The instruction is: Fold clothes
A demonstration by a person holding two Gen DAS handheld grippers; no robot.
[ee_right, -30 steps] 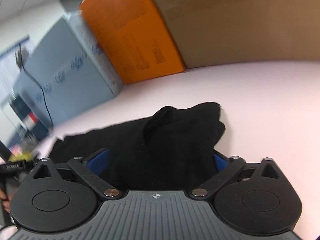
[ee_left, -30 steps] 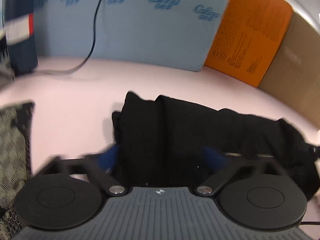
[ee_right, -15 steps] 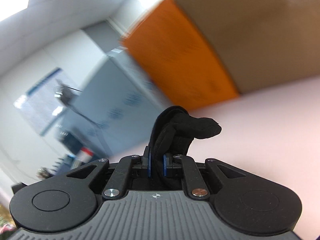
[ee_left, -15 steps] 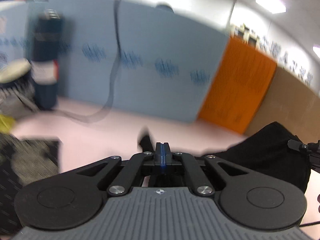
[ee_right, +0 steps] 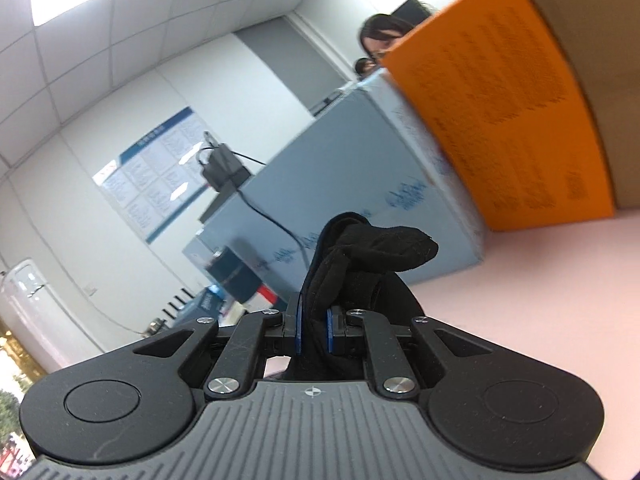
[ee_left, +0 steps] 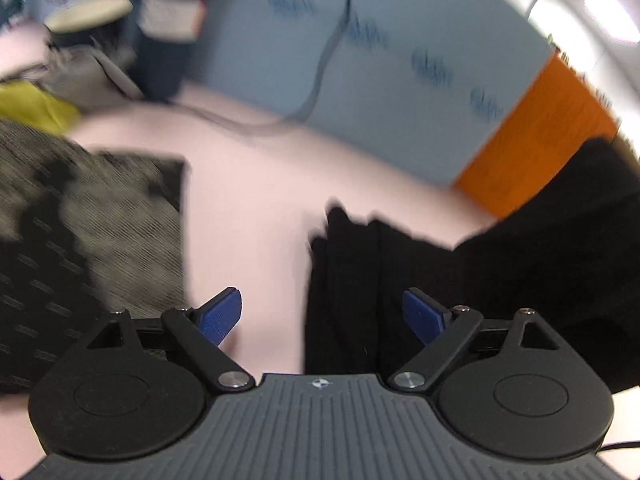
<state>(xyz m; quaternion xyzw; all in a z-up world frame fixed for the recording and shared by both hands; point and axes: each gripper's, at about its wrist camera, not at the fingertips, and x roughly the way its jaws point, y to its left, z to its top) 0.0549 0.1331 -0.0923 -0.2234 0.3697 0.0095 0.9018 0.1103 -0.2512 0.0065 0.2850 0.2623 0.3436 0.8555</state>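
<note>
Black fabric is what matters in both views. In the left wrist view, going from nine o'clock toward three, a grey-and-black patterned cloth [ee_left: 80,248] is seen lying flat on the pink table [ee_left: 248,200], with a yellow item [ee_left: 32,106] blurred behind it at about ten o'clock. The left gripper [ee_left: 322,316] is seen with its jaws opening, its blue pads [ee_left: 222,314] standing wide apart. Between them, bare pink table is found toward the left pad and the near edge of the black garment [ee_left: 440,280] toward the right pad; neither pad is pressed on the cloth, so nothing is grasped there. From the gripper's middle the garment is spread out toward one and two o'clock, and its far part is raised off the table at about three o'clock, in front of the orange box [ee_left: 540,140]. A pale blue box [ee_left: 380,60] with a dark cable hanging down it is set across twelve o'clock.

In the right wrist view, the right gripper [ee_right: 314,330] is clenched on a bunched fold of the black garment [ee_right: 372,252], which is pinched between the two blue pads and is pushed up and over toward one o'clock. The pale blue box [ee_right: 340,200] is seen at twelve o'clock, the orange box [ee_right: 512,120] at two o'clock, and pink table [ee_right: 540,280] at three o'clock.
</note>
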